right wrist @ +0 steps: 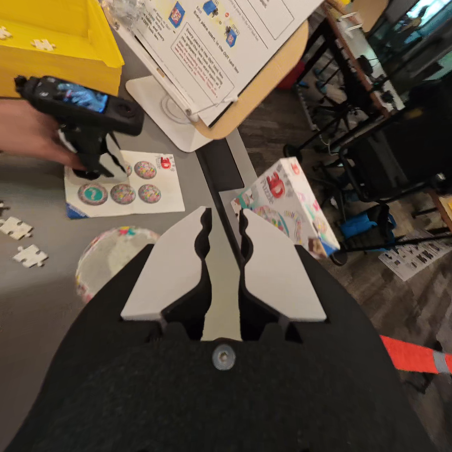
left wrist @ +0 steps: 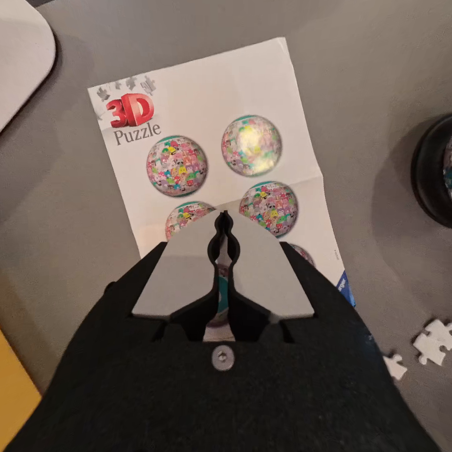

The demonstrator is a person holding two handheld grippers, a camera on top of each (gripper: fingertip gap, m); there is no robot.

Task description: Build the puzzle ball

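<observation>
My left gripper (left wrist: pixel 223 213) is shut, its fingertips just over a white instruction sheet (left wrist: pixel 208 102) printed with ball pictures. In the right wrist view a hand (right wrist: pixel 29 132) holds this gripper (right wrist: pixel 107 171) above the sheet (right wrist: pixel 156 203). My right gripper (right wrist: pixel 225 215) is open with nothing between its fingers, over the table's right edge. The partly built puzzle ball (right wrist: pixel 110 254) sits on the grey table to its lower left. Loose white puzzle pieces (right wrist: pixel 16 228) lie at the left and also show in the left wrist view (left wrist: pixel 435 342).
A yellow tray (right wrist: pixel 61 61) holding pieces stands at the back left. A white document stand (right wrist: pixel 220 49) is at the back. The puzzle box (right wrist: pixel 293 203) lies tilted at the table's right edge. A dark round object (left wrist: pixel 430 171) is at the right edge. Left tips to right tips: about 35 cm. The partly built puzzle ball (right wrist: pixel 110 254) is about 20 cm from both grippers' fingertips.
</observation>
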